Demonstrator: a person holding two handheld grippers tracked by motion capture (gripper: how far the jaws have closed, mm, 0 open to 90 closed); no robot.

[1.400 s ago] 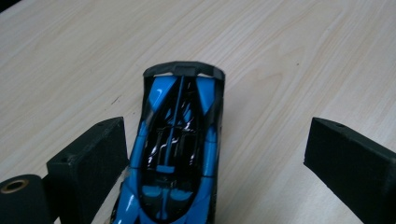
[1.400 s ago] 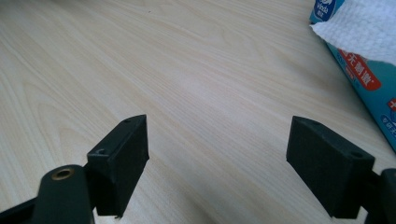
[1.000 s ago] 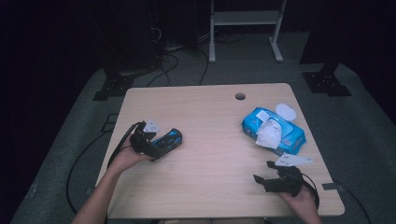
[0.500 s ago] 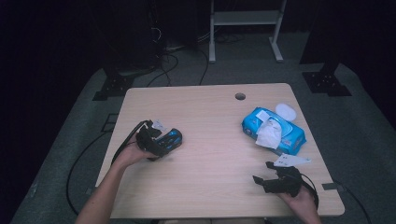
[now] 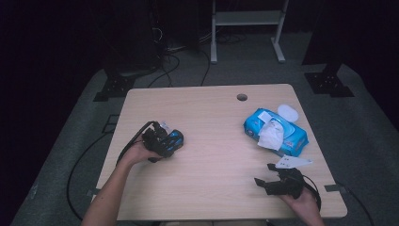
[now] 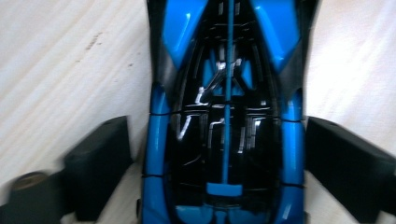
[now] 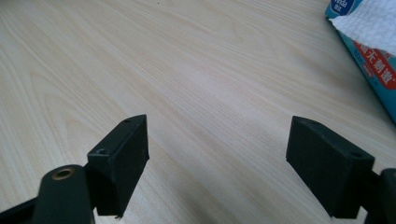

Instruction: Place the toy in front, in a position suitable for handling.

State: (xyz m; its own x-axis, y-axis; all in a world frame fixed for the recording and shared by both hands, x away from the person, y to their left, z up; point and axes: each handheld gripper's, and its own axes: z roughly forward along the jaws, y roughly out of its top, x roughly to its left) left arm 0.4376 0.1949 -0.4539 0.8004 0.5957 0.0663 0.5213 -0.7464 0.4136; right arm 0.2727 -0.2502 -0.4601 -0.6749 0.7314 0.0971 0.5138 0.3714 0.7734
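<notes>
Left gripper view: the left claw has just been narrowing around the toy car (small gaps remain), so pickup seems imminent.

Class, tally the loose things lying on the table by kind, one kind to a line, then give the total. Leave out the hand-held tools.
Toy car: 1
Wipes pack: 1
White lid: 1
Total: 3
</notes>
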